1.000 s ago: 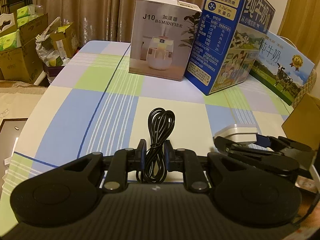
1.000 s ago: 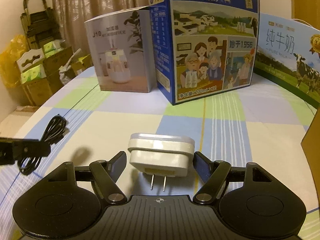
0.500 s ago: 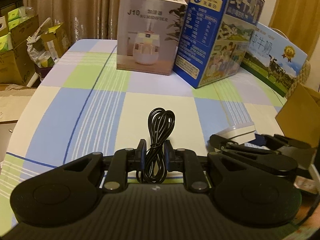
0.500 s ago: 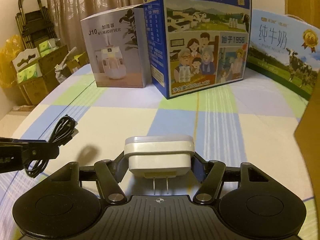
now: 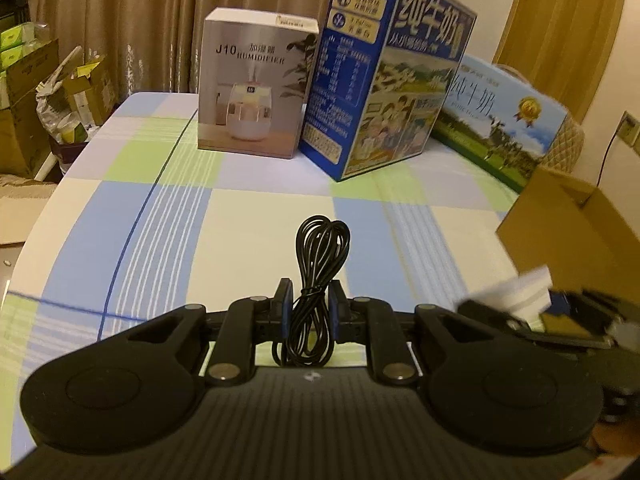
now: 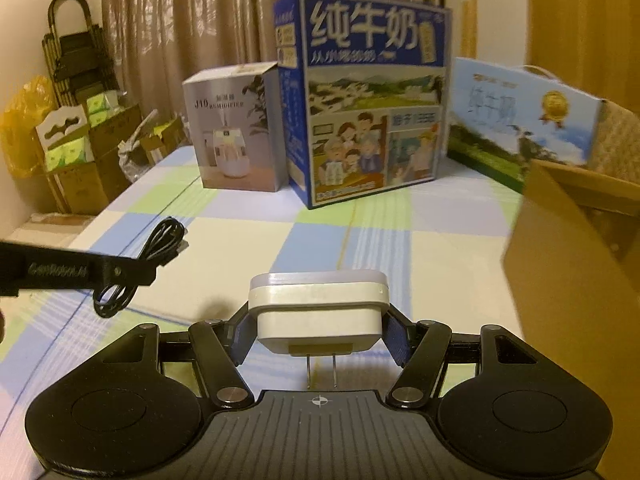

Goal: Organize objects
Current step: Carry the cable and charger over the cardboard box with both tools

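Observation:
A coiled black cable [image 5: 316, 280] hangs between the pads of my left gripper [image 5: 309, 306], which is shut on it above the checked tablecloth [image 5: 160, 216]. In the right wrist view that cable [image 6: 156, 252] dangles at the left from the left gripper's black finger. My right gripper [image 6: 318, 332] is shut on a white plug adapter [image 6: 318, 312], whose two prongs point back at the camera. The adapter [image 5: 516, 292] shows blurred at the right of the left wrist view, lifted off the cloth.
A white humidifier box [image 5: 256, 84], a tall blue milk carton [image 5: 384, 92] and a flat milk gift box [image 5: 504, 124] stand along the far side. An open brown cardboard box [image 6: 576, 248] sits at the right. Cardboard boxes [image 5: 28, 100] crowd the floor left.
The right gripper closed onto the white adapter and lifted it off the cloth toward the cardboard box. The left gripper rose a little with the cable and shifted right.

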The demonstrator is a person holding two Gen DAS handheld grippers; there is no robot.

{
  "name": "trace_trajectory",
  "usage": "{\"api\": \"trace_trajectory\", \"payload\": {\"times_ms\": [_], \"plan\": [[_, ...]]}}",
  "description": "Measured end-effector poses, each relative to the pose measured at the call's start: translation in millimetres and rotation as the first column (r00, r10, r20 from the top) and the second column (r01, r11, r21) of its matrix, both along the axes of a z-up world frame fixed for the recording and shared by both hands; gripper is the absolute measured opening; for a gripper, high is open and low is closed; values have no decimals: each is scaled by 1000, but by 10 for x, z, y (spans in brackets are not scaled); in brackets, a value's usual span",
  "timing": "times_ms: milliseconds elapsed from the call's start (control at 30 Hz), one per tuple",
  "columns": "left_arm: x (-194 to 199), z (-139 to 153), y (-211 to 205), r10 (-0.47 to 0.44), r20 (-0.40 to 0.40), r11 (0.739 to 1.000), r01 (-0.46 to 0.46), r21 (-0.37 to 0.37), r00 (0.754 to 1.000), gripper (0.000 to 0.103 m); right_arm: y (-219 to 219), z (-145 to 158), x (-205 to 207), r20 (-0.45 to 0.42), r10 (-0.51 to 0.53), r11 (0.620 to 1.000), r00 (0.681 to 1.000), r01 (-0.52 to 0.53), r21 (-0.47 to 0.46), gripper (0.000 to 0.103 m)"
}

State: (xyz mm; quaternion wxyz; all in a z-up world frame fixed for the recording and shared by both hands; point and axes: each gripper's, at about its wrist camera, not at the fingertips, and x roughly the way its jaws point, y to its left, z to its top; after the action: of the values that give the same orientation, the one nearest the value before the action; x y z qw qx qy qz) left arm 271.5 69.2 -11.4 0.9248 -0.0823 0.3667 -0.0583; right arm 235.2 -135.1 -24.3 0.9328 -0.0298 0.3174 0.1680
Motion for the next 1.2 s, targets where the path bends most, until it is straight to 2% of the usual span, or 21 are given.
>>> {"api": "trace_trajectory", "payload": {"times_ms": [200, 667, 1100, 1200], "plan": [[-446, 175, -276, -42, -6, 999, 42, -4, 999, 14, -210, 162, -416, -34, -12, 1000, 999, 12, 18, 61], [-1560, 609, -597, 7, -17, 995, -9, -96, 1000, 14, -675, 778, -1273, -41, -27, 996, 999, 31, 82, 61], [-1987, 748, -918, -34, -31, 993, 30, -113, 999, 14, -1055, 962, -1725, -36, -53, 997, 998, 55, 59, 61], [-2017, 784, -960, -47, -36, 987, 41, -158, 998, 14, -1150, 994, -1775, -33, -63, 996, 997, 65, 55, 61]]}}
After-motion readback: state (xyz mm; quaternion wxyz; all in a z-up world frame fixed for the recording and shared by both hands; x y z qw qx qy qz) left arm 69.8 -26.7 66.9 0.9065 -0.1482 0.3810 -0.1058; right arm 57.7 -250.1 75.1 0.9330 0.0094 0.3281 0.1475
